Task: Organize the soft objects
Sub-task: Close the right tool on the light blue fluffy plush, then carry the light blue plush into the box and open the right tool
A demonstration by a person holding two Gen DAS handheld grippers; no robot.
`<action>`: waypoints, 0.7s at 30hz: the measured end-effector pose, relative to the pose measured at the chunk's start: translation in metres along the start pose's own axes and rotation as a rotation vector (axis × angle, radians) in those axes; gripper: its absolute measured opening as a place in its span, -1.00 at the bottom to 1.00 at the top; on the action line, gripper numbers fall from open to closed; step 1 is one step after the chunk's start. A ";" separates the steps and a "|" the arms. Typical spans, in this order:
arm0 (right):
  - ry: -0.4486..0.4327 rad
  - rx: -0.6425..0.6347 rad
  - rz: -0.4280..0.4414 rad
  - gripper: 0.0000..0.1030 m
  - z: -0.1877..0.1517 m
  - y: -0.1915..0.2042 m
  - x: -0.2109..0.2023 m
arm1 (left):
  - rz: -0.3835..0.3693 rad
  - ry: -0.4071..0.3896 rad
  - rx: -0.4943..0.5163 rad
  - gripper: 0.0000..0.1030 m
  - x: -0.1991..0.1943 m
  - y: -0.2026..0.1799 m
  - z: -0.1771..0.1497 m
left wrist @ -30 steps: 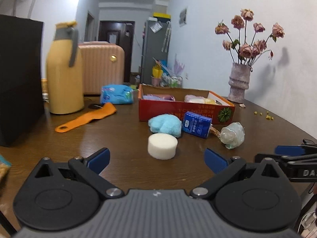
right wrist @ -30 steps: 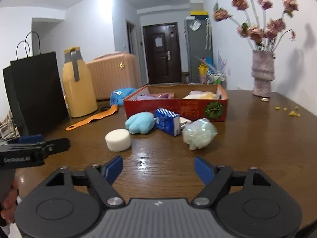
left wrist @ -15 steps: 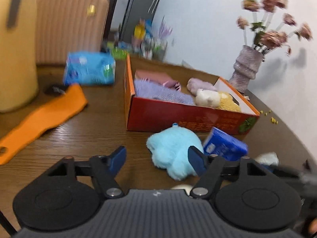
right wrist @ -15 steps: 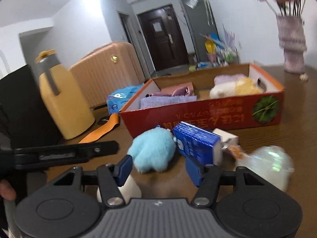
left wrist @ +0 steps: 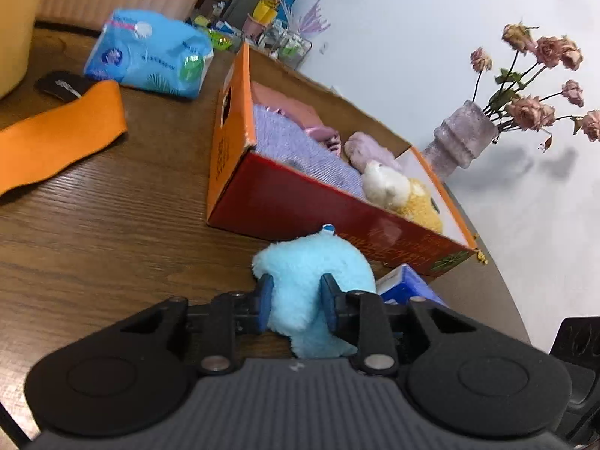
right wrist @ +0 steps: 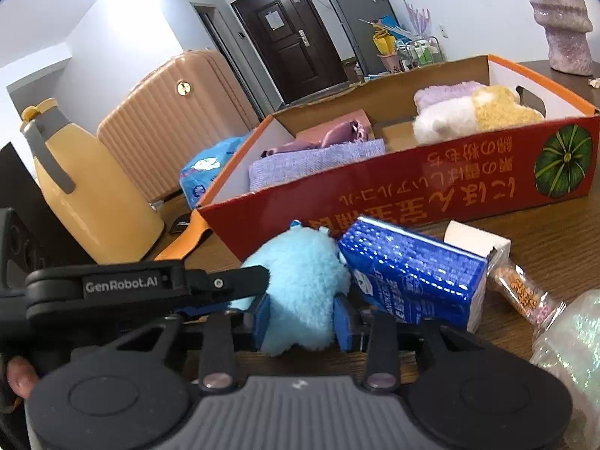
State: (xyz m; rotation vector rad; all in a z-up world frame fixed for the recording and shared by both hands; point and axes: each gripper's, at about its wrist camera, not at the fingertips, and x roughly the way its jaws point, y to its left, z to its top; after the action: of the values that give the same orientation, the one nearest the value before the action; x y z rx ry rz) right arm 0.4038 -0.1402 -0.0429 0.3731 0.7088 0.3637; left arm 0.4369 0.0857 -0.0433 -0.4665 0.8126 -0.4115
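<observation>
A fluffy light-blue plush toy (left wrist: 315, 262) lies on the wooden table in front of the red cardboard box (left wrist: 300, 202). My left gripper (left wrist: 296, 298) has the toy's near end between its blue pads, and its jaws are closing and squeezing the fur. In the right wrist view the same plush toy (right wrist: 300, 266) sits between the pads of my right gripper (right wrist: 303, 322), whose jaws are also closing onto it. The left gripper's black finger (right wrist: 232, 279) reaches the toy from the left. The red box (right wrist: 412, 191) holds a purple cloth (right wrist: 315, 163), a pink item and a white-and-yellow plush (right wrist: 472, 116).
A blue carton (right wrist: 416, 281) leans against the plush's right side, with a white block (right wrist: 476, 242), a snack packet (right wrist: 521, 292) and an iridescent soft ball (right wrist: 570, 345) beyond. A yellow jug (right wrist: 86, 187), an orange strap (left wrist: 56, 135) and a blue tissue pack (left wrist: 150, 56) lie left; a vase (left wrist: 461, 138) stands behind the box.
Both grippers have moved forward to the blue plush and narrowed their jaws around it. The white sponge cylinder has dropped out of view.
</observation>
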 end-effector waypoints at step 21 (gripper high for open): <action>-0.205 -0.074 0.047 -0.34 -0.062 -0.016 -0.221 | -0.075 -0.220 0.218 -0.49 -0.121 -0.158 -0.126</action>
State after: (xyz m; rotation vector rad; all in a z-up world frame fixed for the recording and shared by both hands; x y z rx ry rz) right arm 0.2095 -0.2389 0.0299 0.3515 0.4858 0.3886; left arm 0.2388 -0.0110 0.0386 -0.3327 0.5314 -0.5022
